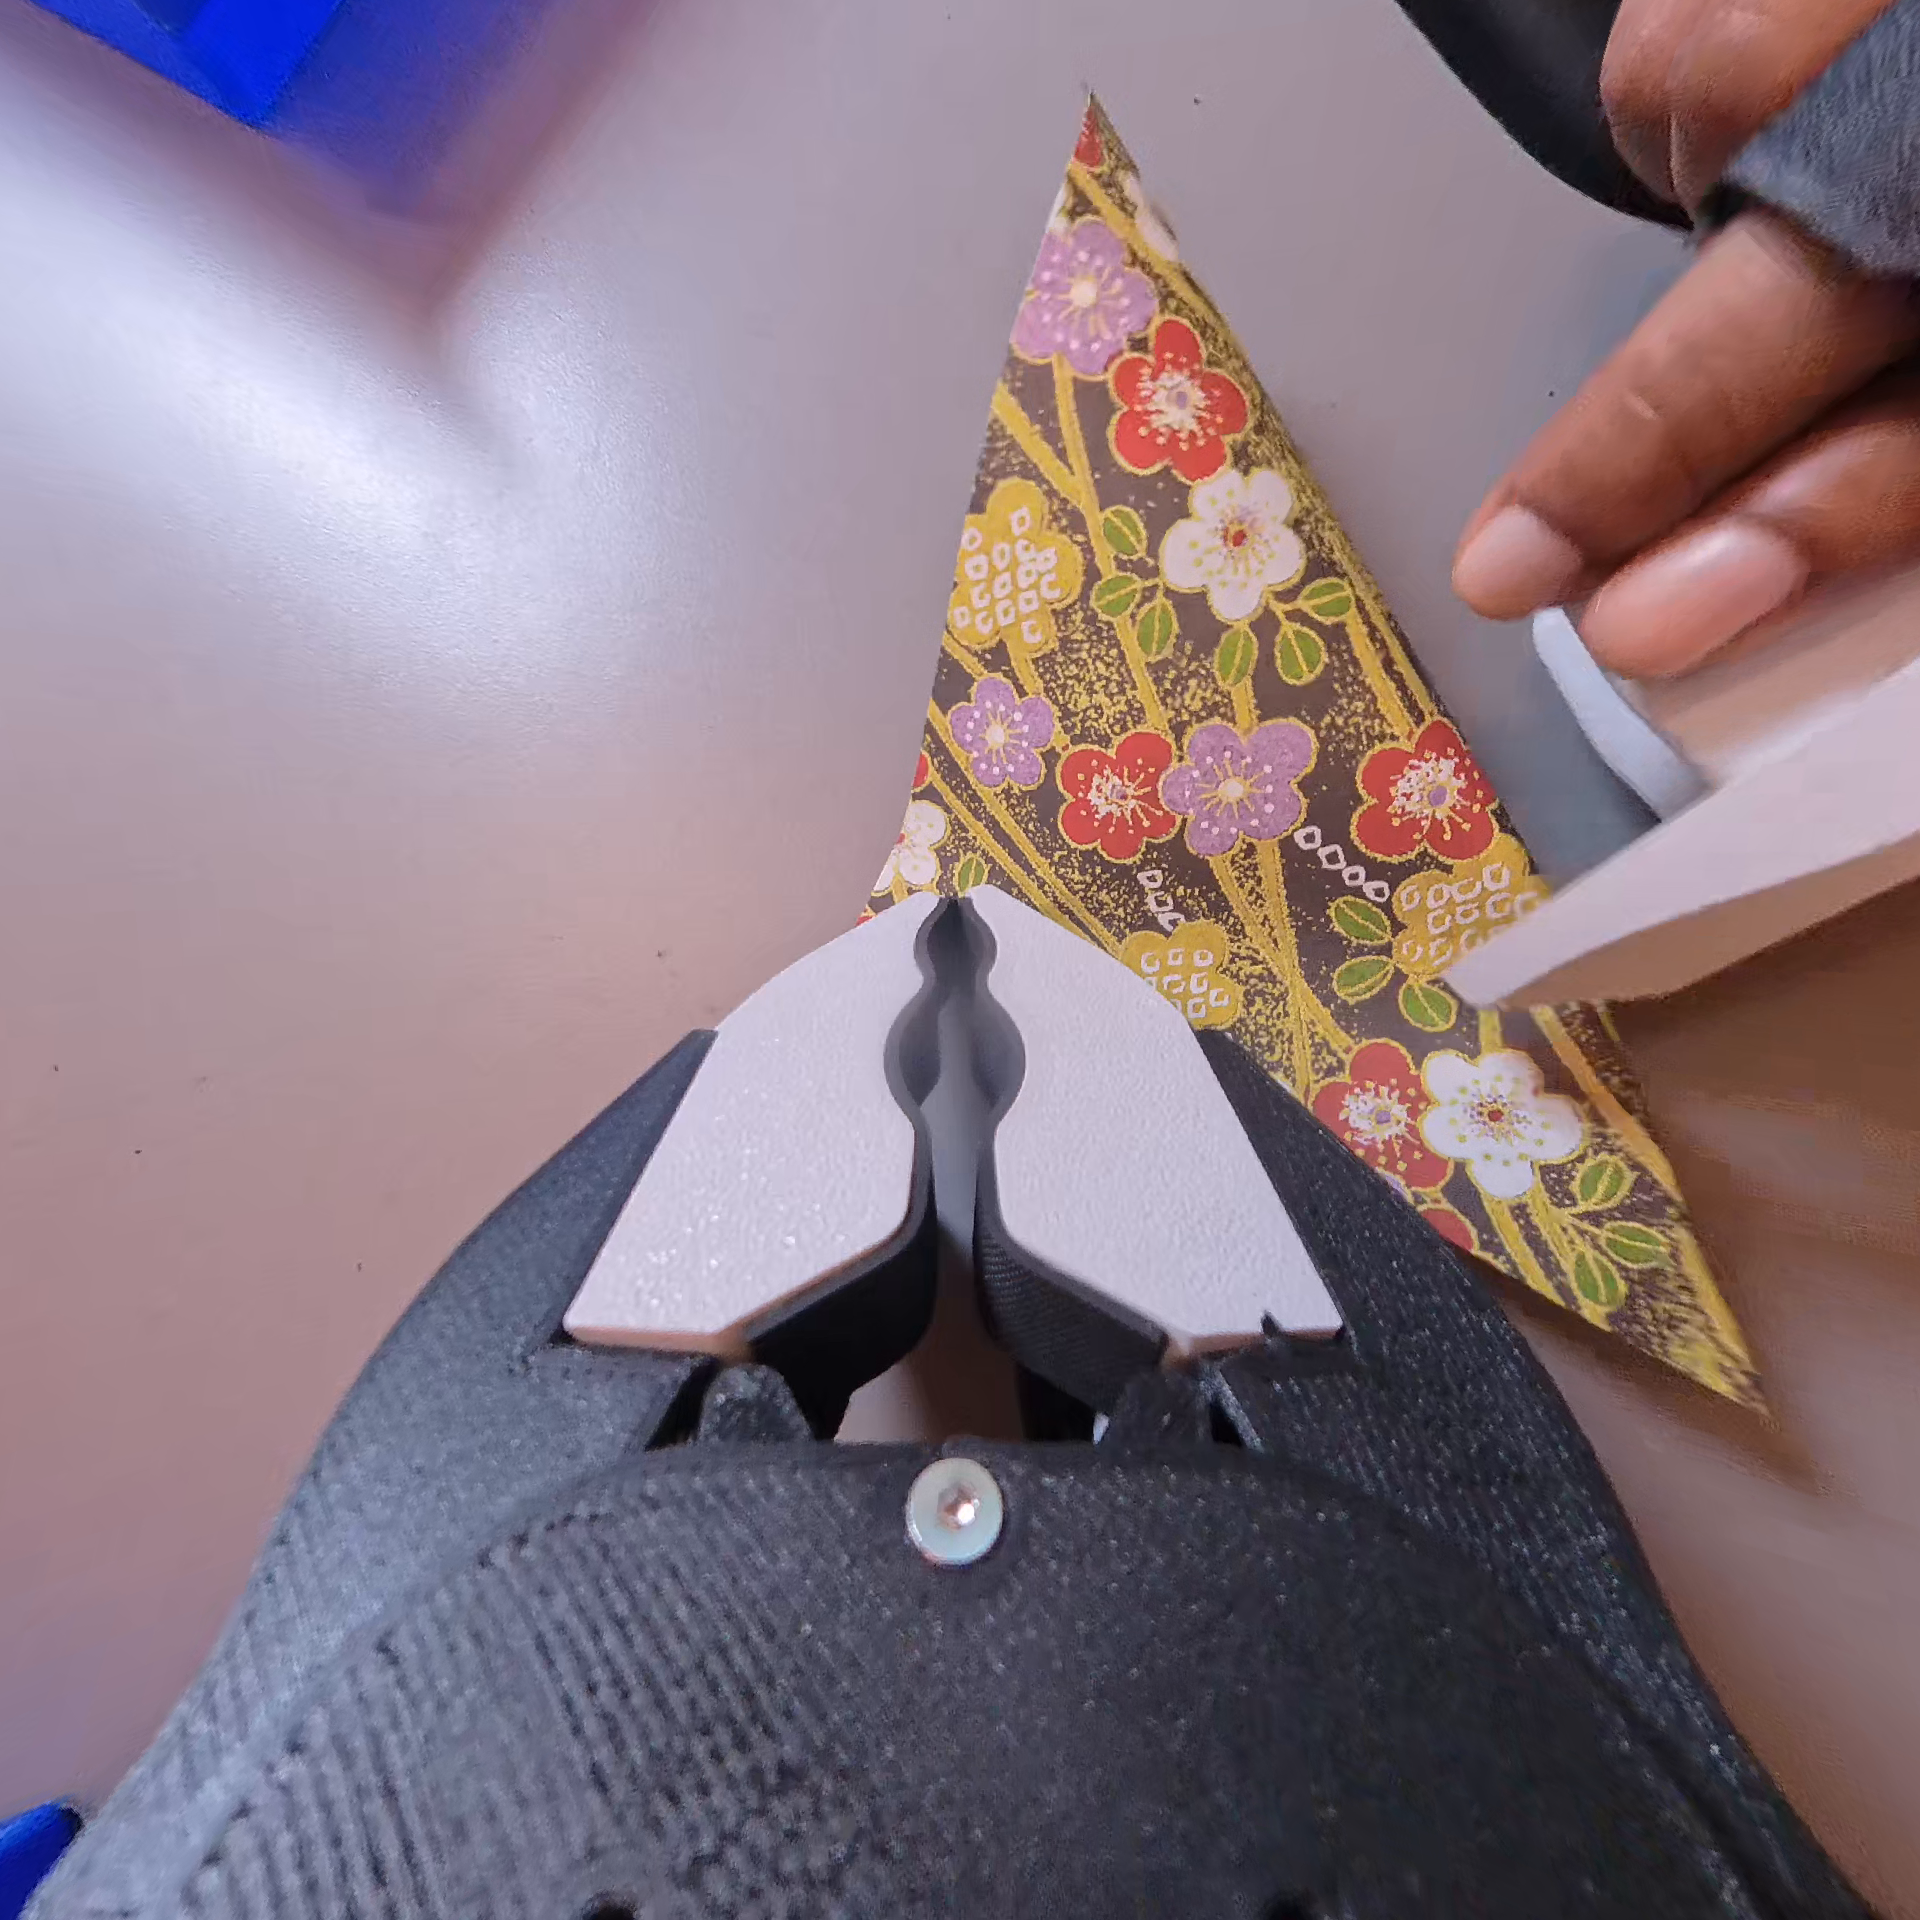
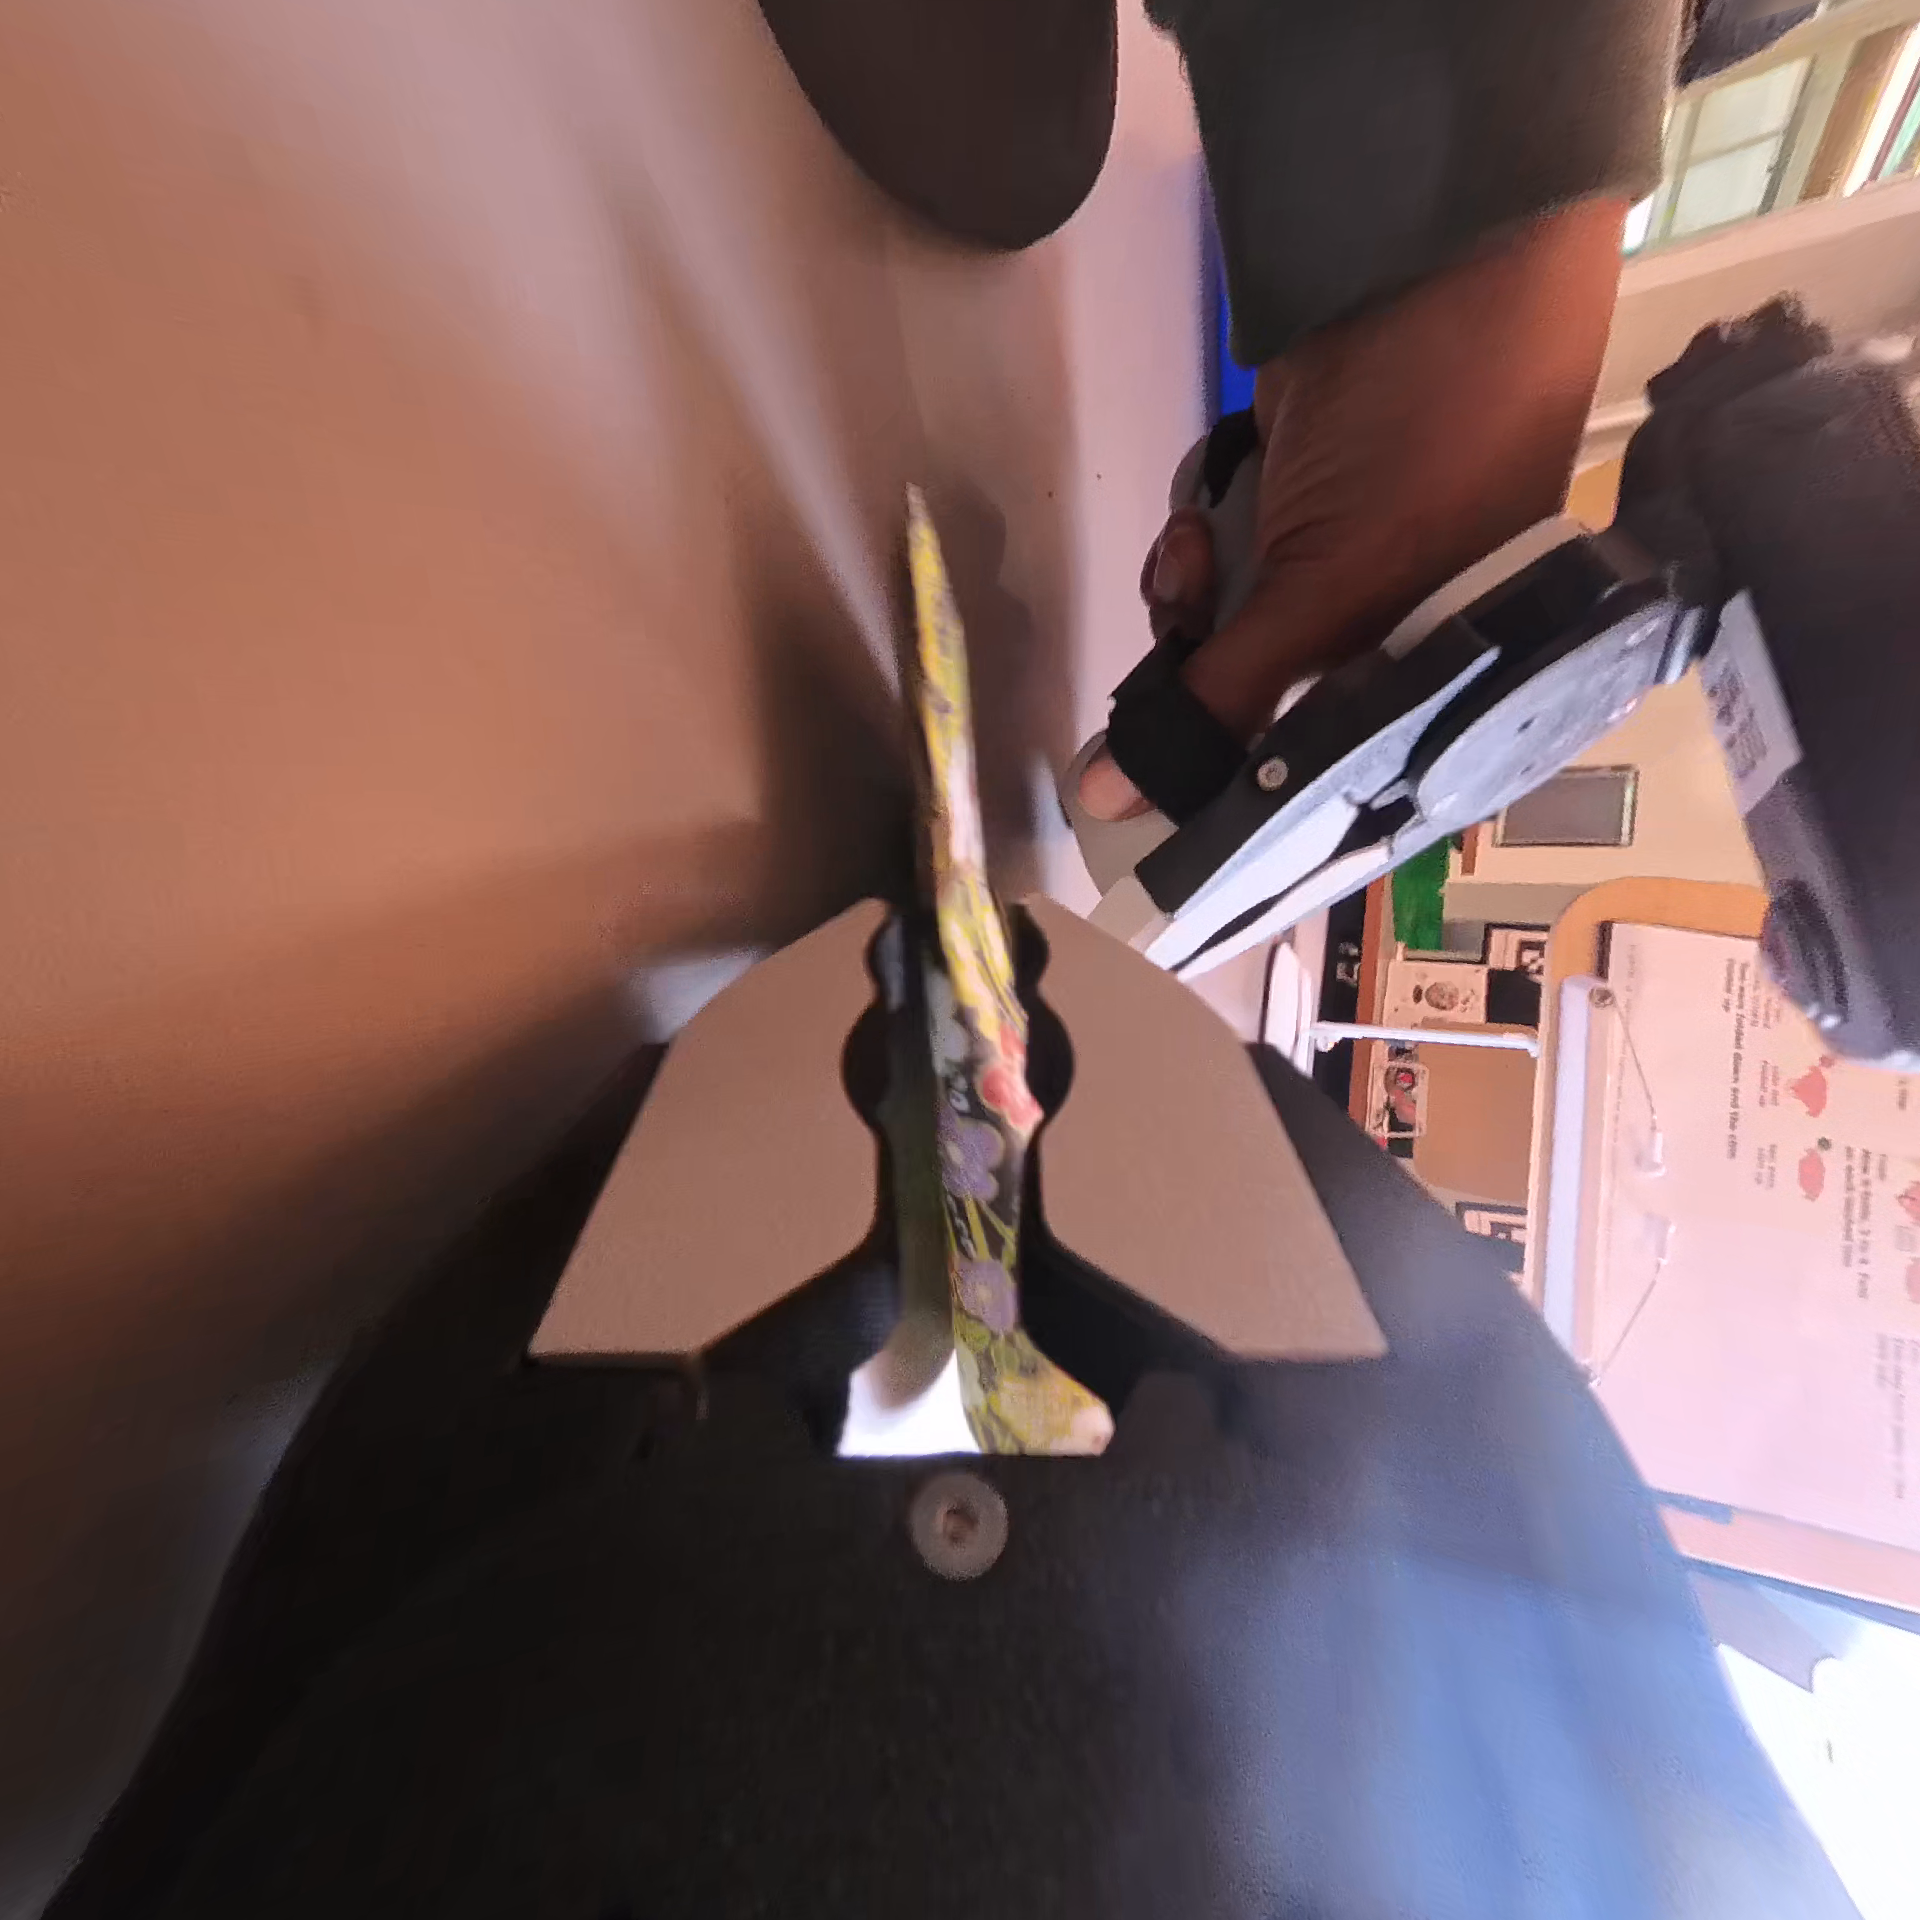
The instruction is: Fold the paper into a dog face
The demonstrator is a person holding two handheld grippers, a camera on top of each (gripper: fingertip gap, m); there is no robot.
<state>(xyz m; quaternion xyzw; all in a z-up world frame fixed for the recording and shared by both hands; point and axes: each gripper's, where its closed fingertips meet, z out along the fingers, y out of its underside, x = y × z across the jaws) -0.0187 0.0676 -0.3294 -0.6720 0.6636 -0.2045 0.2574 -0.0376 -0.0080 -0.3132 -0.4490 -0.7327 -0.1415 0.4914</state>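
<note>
The paper (image 1: 1195, 644) is a dark floral sheet folded into a triangle, flat on the grey table (image 1: 416, 727). My left gripper (image 1: 956, 906) is shut, its tips resting on the triangle's near left corner. The right gripper's finger (image 1: 1662, 904), held by a hand (image 1: 1683, 499), lies across the paper's right side. In the right wrist view my right gripper (image 2: 956, 920) is turned on its side. Its jaws stand narrowly apart, with the paper (image 2: 961, 1039) edge-on between them. The left gripper (image 2: 1122, 920) shows just beyond.
A blue object (image 1: 208, 52) sits at the table's far left corner. A printed sheet in a clear stand (image 2: 1745, 1195) stands at the right. A dark round thing (image 2: 935, 104) is at the top of the right wrist view. Some 8 cm of space lies between my two pairs of fingers.
</note>
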